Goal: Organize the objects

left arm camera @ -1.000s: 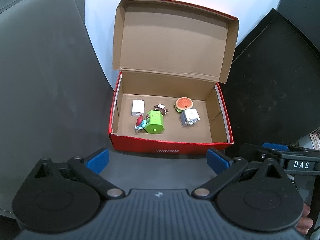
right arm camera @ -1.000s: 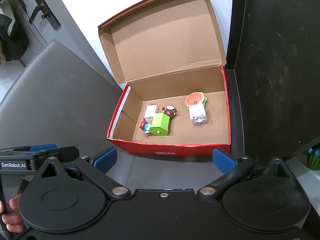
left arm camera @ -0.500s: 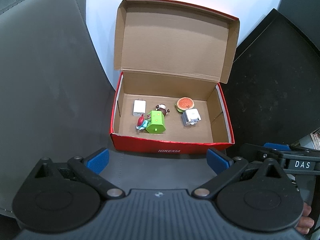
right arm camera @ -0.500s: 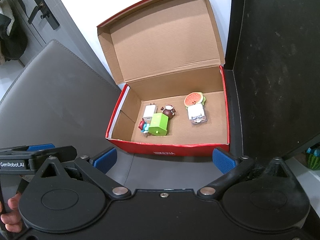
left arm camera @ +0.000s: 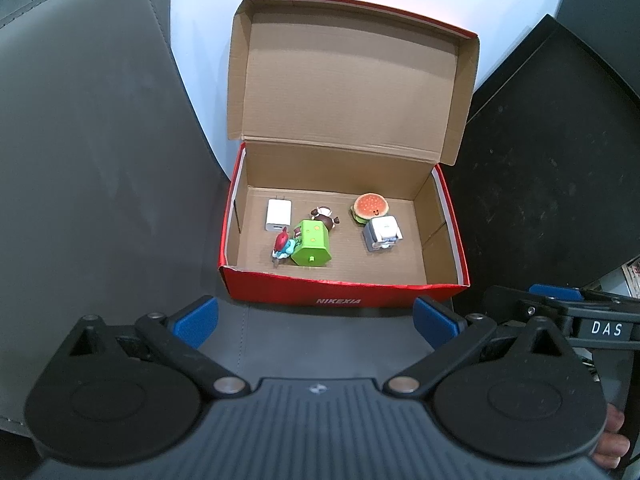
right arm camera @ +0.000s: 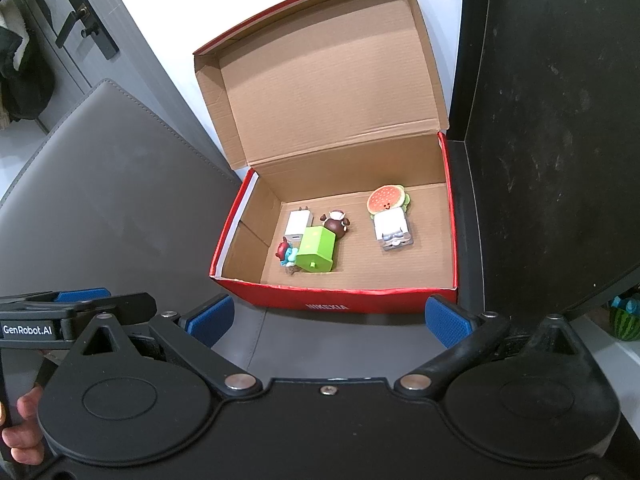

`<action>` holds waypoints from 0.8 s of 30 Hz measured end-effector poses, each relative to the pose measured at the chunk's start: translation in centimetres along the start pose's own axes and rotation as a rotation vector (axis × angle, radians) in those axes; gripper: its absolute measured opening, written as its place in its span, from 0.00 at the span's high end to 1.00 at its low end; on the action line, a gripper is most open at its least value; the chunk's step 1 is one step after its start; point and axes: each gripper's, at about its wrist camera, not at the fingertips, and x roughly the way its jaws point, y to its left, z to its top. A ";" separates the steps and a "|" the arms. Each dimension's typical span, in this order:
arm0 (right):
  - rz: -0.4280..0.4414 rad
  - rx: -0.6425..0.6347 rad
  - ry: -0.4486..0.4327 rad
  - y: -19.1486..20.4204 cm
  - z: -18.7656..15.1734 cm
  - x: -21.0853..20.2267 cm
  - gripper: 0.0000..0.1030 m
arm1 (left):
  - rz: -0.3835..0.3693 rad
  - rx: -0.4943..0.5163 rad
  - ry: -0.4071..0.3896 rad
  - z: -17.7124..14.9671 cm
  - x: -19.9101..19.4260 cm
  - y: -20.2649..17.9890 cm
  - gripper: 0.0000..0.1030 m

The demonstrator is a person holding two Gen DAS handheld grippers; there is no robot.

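Observation:
A red cardboard box (left arm camera: pixel 344 294) (right arm camera: pixel 340 298) stands open on a grey mat, lid up at the back. Inside lie a white charger (left arm camera: pixel 278 215) (right arm camera: pixel 298 224), a brown figure (left arm camera: pixel 325 218) (right arm camera: pixel 338 224), a green block toy (left arm camera: pixel 312 242) (right arm camera: pixel 318 250), a small red-and-blue figure (left arm camera: pixel 282 246) (right arm camera: pixel 286 254), a burger toy (left arm camera: pixel 370 207) (right arm camera: pixel 386 200) and a white-grey cube toy (left arm camera: pixel 382 233) (right arm camera: pixel 394 228). My left gripper (left arm camera: pixel 314 322) is open and empty just in front of the box. My right gripper (right arm camera: pixel 330 320) is open and empty there too.
A grey leather mat (left arm camera: pixel 100 160) (right arm camera: pixel 112 200) lies left of the box. A black panel (left arm camera: pixel 560 168) (right arm camera: pixel 560 120) stands to the right. A white wall is behind the box. A watermelon toy (right arm camera: pixel 624 320) sits at far right. A door handle (right arm camera: pixel 86 20) is at upper left.
Both grippers have drawn back slightly; the box sits a little higher in both views. Nothing inside the box has moved. Both grippers stay open.

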 end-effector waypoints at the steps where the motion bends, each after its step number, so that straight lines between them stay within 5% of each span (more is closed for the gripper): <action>1: 0.000 0.000 0.000 0.1 0.0 0.0 0.00 | 0.000 0.000 -0.001 0.0 0.0 0.0 0.00; 24: -0.008 -0.001 0.002 -0.1 0.0 0.0 0.00 | 0.004 0.003 -0.010 -0.1 0.1 0.0 0.00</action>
